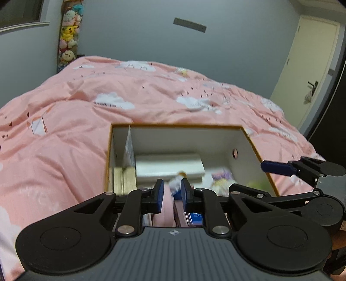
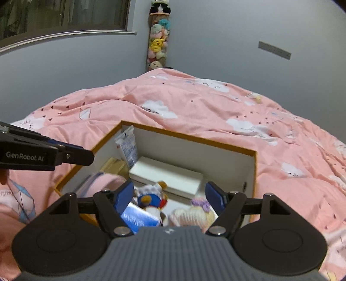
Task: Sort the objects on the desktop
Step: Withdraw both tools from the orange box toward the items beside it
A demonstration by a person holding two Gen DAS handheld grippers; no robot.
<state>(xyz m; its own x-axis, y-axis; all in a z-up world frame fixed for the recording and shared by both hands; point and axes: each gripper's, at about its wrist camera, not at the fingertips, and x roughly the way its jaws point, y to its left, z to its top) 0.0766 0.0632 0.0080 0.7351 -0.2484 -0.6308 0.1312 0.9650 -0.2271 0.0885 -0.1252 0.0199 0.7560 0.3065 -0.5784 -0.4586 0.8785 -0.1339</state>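
Note:
An orange-rimmed white box (image 1: 177,125) (image 2: 188,138) lies on the bed. Inside are a flat white carton (image 2: 168,179), a plush doll with a blue hat (image 2: 149,200), a knitted cream and purple toy (image 2: 195,213), a blue packet (image 2: 138,218), a pink pouch (image 2: 109,181), wooden blocks (image 2: 112,165) and an upright tube (image 2: 127,147). My left gripper (image 1: 172,194) hovers over the box's near left part, its pads a narrow gap apart, and the pink pouch (image 1: 167,207) below shows through the gap. My right gripper (image 2: 169,197) stands wide open above the doll, holding nothing.
A rumpled pink duvet (image 2: 194,103) with cloud prints surrounds the box on all sides. A tall hanging column of plush toys (image 2: 157,43) fills the far corner. A door (image 1: 307,64) stands at the right and a dark window (image 2: 64,15) at the left.

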